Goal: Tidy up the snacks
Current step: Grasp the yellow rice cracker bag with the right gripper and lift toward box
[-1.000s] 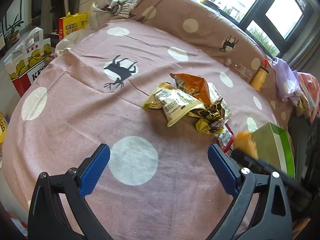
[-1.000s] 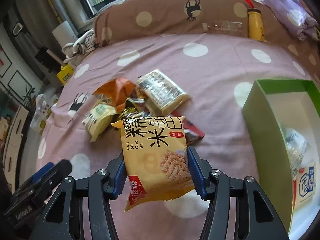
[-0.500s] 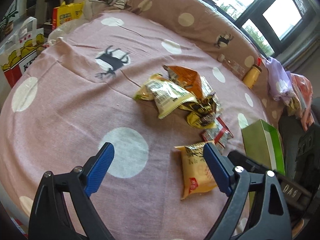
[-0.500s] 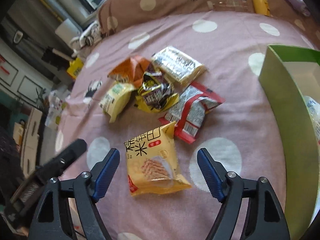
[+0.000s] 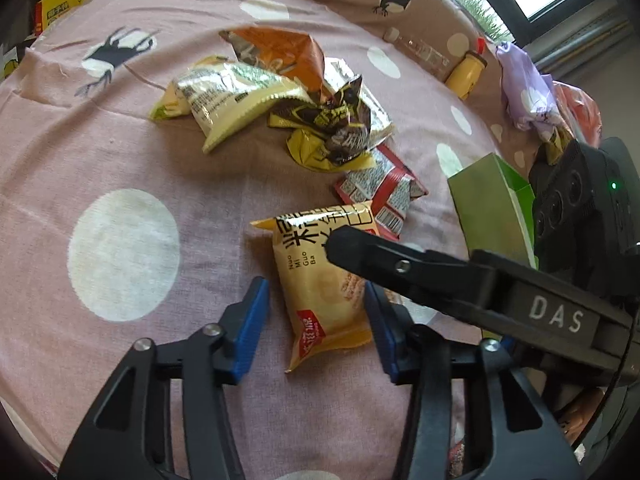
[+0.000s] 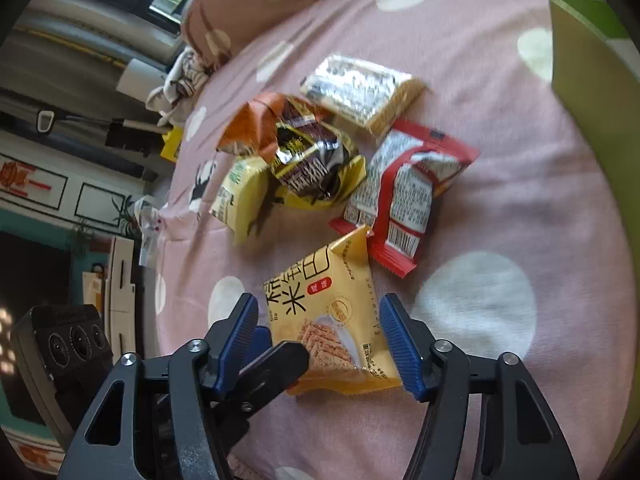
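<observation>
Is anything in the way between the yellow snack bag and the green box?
Mostly no. Only bare bedspread lies between the yellow snack bag and the green box; the red packet sits just beside that path.

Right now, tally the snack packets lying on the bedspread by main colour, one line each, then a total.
Yellow: 3 — rice-cracker packet, pale yellow packet, yellow-and-black packet
Orange: 1 — orange packet
Red: 1 — red packet
Silver: 1 — silver-faced packet
Total: 6

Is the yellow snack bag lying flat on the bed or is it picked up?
Lying flat. The yellow snack bag rests on the pink bedspread, between the pads of both grippers, not lifted.
</observation>
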`<state>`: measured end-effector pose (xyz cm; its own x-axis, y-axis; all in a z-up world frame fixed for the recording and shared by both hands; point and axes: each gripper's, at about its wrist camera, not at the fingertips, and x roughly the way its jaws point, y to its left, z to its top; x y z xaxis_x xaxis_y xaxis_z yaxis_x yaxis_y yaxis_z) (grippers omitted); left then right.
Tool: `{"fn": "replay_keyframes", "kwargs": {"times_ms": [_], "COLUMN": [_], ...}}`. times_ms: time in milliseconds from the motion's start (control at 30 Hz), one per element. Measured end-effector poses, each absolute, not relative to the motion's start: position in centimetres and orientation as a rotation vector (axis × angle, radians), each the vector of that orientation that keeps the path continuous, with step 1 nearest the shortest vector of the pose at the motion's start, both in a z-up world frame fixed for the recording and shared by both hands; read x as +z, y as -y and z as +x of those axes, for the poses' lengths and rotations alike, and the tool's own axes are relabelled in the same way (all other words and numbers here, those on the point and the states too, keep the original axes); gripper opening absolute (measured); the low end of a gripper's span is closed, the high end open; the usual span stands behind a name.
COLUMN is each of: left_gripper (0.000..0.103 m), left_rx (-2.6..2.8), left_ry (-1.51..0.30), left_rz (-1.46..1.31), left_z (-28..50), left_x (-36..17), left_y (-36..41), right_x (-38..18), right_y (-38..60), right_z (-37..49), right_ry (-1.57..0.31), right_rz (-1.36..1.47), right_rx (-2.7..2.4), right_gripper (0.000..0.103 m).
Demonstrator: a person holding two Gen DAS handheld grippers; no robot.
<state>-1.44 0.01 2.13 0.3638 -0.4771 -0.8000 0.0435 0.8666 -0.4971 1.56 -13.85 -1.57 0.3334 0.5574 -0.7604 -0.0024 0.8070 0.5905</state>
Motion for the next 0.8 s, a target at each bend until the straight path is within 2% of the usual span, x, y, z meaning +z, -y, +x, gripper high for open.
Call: {"fn": "replay_keyframes", "kwargs": {"times_ms": [67, 167, 567, 800], "left_gripper": [0.043, 0.043, 0.040, 0.040], "left_rx": [-0.386, -0.383, -0.471, -0.500], "left_ry": [-1.171, -1.134, -0.827, -0.730], "left_rz": [-0.433, -0.407, -0.363, -0.345], "left_z": [-1.2, -1.5, -4.2, -5.0], "left_x": [2.0, 2.5, 8.4, 10.1], "left_y": [0.6, 1.0, 2.2, 3.4], "right_x": [-1.9, -1.4, 5.2, 7.3], "right_y": [13.6, 13.8, 15.8, 16.9], "right_z": [1.7, 1.3, -2.2, -3.5], "right_ry": [-1.199, -1.174, -0.913, -0.828], "right_rz": [0.536, 0.527, 0.476, 0.475], "right_rx": [0.378, 0.363, 0.343, 0.335], "right_gripper": [0.057, 0.055, 0.054, 0.054]}}
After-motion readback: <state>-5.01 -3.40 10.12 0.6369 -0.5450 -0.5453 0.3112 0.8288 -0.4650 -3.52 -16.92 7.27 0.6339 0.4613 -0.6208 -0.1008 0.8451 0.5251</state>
